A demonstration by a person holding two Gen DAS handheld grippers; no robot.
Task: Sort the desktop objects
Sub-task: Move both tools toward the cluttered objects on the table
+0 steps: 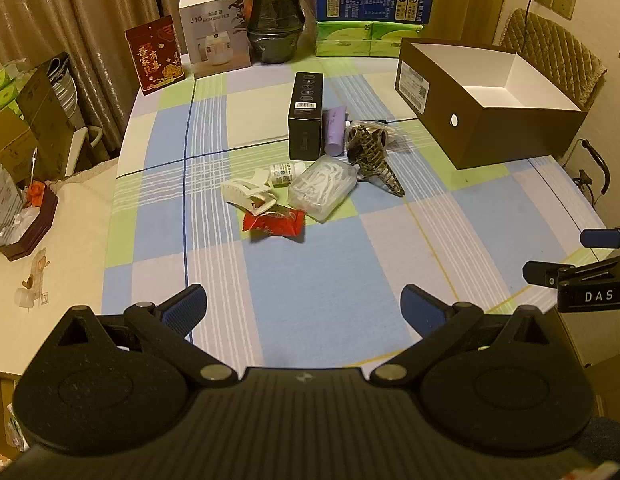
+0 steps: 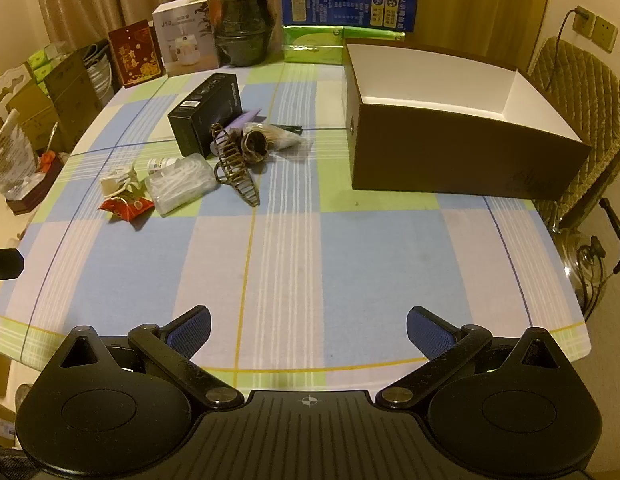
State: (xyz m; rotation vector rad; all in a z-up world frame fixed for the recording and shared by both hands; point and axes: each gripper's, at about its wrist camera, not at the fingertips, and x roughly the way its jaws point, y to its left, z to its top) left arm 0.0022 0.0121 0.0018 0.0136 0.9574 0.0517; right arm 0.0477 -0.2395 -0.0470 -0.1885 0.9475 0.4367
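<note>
A pile lies mid-table: a black box, a purple tube, a brown hair claw, a clear floss-pick case, a small white bottle, a white clip and a red snack packet. The pile also shows in the right wrist view, with the black box and hair claw. An open brown box with a white inside stands at the right. My left gripper is open and empty, near the front edge. My right gripper is open and empty, also near the front edge.
Boxes, a dark jar and tissue packs line the table's back edge. A checked cloth covers the table. A padded chair stands at the right. A side table with a dark tray is at the left.
</note>
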